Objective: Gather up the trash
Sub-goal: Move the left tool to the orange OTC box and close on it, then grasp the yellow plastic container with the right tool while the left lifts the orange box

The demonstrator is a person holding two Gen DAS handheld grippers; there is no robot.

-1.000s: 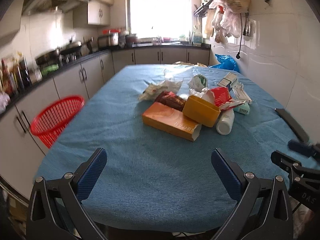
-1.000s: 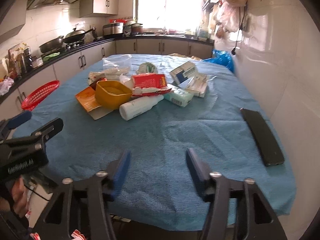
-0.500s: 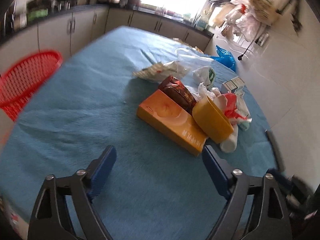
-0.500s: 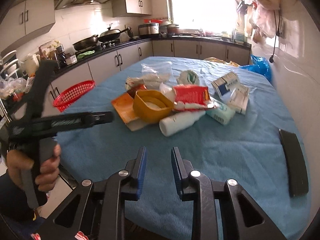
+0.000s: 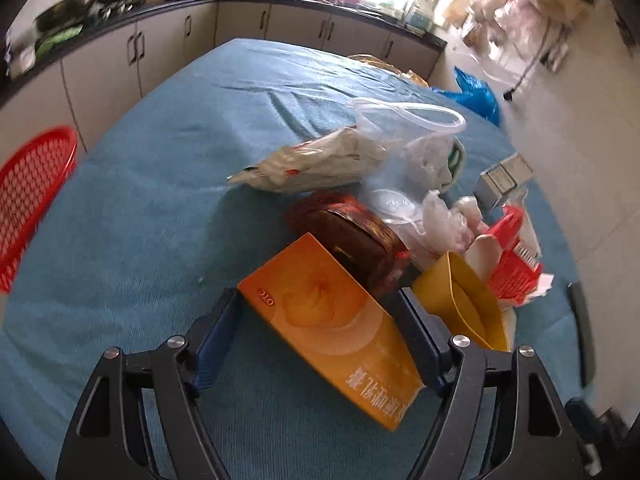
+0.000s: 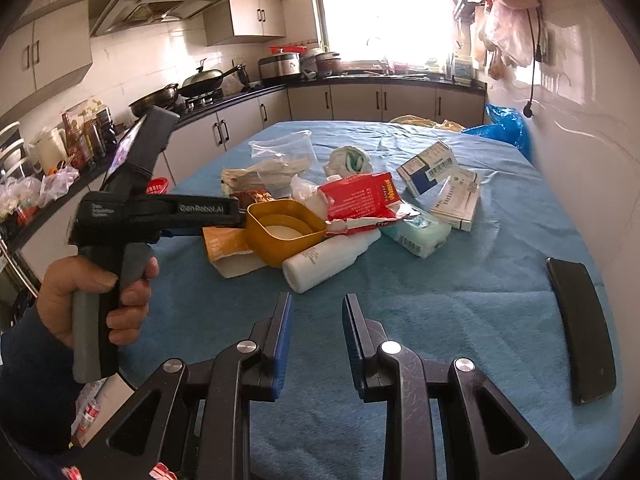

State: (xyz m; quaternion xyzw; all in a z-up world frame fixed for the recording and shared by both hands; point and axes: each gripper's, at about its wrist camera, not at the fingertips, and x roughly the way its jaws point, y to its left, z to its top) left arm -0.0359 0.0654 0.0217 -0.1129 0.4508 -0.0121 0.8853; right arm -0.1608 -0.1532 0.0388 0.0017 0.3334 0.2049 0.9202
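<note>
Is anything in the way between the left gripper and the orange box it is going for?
Nothing visible is. The orange box already lies between the fingers of the left gripper, whose jaws are closing on it. The brown packet and yellow tub crowd its far end and right side, but neither blocks the pads.

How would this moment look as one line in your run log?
left gripper: closing around orange box, not yet gripped | right gripper: empty, narrow gap | red basket: table's left

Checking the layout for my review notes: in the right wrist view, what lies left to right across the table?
Person's hand holding left gripper → yellow tub → white bottle → red packet → white medicine box → black phone.
</note>
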